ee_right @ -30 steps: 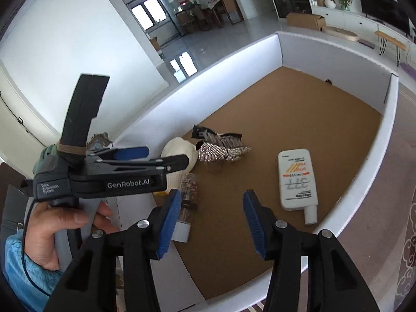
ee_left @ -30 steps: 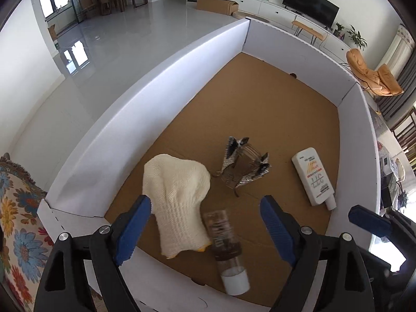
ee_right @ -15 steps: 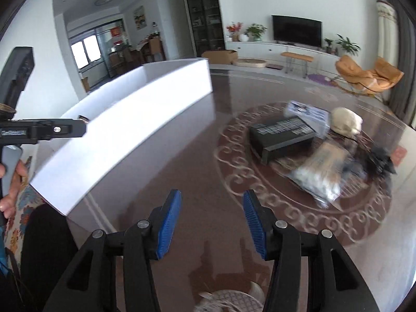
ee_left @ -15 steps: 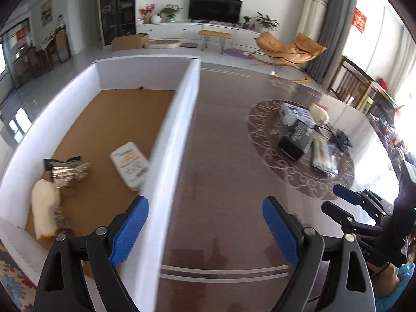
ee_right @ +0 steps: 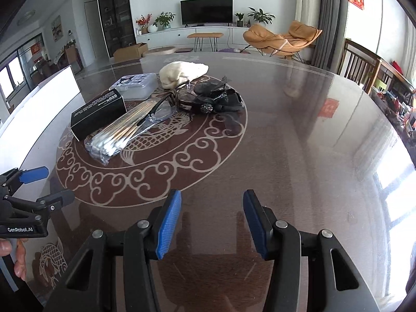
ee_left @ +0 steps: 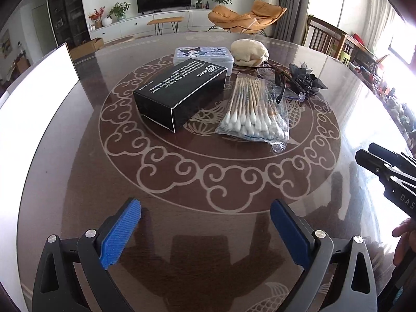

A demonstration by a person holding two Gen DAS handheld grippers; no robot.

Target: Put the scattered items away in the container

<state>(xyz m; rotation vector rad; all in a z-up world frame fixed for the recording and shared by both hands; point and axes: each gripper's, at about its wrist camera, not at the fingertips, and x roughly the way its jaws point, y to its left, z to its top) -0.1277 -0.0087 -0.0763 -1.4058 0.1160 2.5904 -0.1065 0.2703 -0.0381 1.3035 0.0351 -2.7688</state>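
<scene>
Both grippers empty, facing the remaining clutter

Left of the black box stands the white container; right lies the cotton-swab bag. Left gripper gapes, right gripper half-spread; the slippery bag could slide from a pinch.

Swab bag lies right of box.

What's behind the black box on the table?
Behind the black box lies a clear plastic case with a cartoon label, its near edge hidden by the box. Whether they touch, and what the case holds, cannot be told.
</scene>
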